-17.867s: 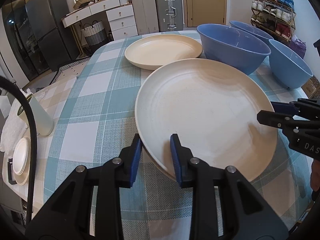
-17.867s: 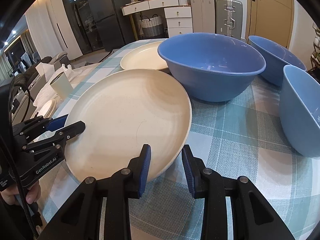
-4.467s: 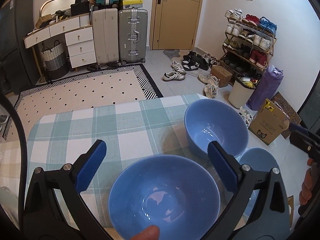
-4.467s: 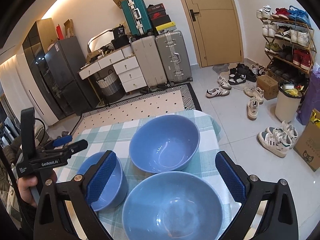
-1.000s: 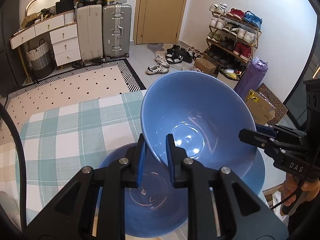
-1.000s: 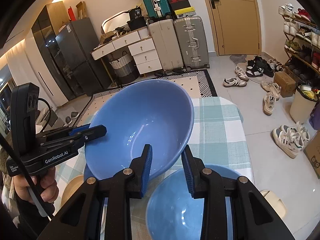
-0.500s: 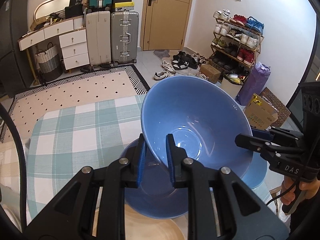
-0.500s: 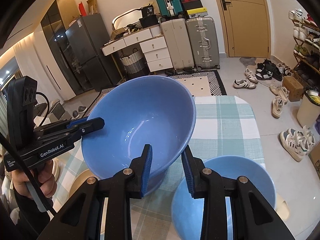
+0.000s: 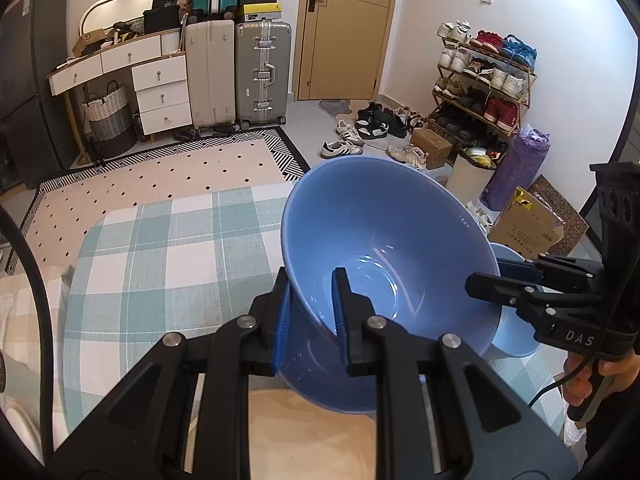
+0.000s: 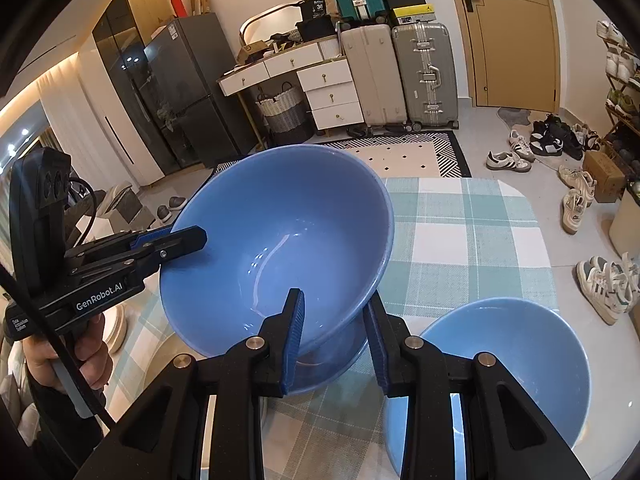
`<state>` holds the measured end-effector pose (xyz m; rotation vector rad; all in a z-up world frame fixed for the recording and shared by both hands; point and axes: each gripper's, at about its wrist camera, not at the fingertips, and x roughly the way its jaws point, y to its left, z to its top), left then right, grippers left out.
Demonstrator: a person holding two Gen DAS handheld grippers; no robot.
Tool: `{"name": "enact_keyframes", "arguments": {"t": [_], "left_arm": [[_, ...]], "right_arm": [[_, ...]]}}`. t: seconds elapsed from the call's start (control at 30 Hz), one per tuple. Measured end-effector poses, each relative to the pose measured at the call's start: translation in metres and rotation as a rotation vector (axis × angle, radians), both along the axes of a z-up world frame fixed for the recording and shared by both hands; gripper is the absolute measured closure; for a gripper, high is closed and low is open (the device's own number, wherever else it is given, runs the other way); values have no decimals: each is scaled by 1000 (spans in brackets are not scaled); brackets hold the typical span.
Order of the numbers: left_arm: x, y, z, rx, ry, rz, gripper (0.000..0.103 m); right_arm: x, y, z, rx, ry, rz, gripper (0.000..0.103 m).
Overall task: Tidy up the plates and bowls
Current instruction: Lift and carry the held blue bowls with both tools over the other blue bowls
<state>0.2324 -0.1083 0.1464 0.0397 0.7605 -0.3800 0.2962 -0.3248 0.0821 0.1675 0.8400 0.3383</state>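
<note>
A: The bowl [image 9: 384, 256]?
B: Glossy blue, tilted above the table [image 9: 160, 248]; left tool [image 9: 310, 308] clamps its 6 o'clock rim, right tool [image 10: 334, 328] its opposite rim.
A: Only the right view?
B: Second bowl [image 10: 508, 364], 4 o'clock.

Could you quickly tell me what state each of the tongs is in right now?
Left tongs: closed on the near rim of the raised blue bowl.
Right tongs: closed on the opposite rim of the same bowl.
</note>
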Motion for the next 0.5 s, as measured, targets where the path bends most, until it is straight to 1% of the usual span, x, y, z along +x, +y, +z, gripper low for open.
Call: {"name": "enact_keyframes", "arguments": {"t": [0.23, 0.5], "left_arm": [[3, 3, -21, 24, 16, 12, 87], [10, -1, -46, 40, 40, 23, 87]], "right_arm": [[4, 6, -16, -9, 30, 14, 71], [6, 14, -30, -48, 48, 26, 71]]}}
